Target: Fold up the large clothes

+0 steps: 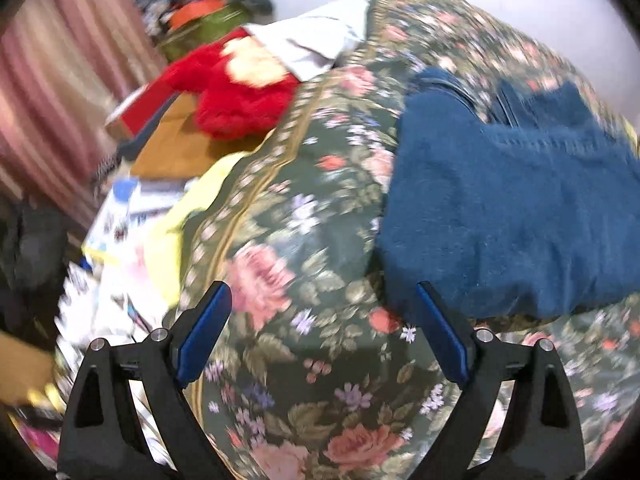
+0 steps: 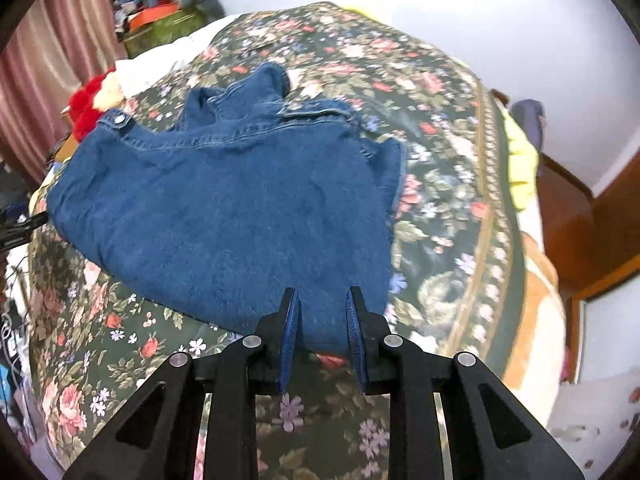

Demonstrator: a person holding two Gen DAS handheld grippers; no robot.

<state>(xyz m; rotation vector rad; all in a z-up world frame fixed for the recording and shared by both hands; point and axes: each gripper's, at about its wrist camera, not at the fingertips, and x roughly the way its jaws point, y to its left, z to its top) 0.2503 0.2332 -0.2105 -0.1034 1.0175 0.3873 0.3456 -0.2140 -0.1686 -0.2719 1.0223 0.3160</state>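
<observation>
A blue denim jacket lies folded on a dark floral bedspread, collar at the far end. In the left wrist view the jacket fills the right side. My left gripper is open wide and empty, above the bedspread just left of the jacket's near corner. My right gripper is partly open with its jaws on either side of the jacket's near hem; the fingers are not closed on the cloth.
A red plush toy and a white cloth lie at the bed's far left. Papers and clutter sit left of the bed, striped curtains beyond. A yellow cloth and wooden furniture are on the right.
</observation>
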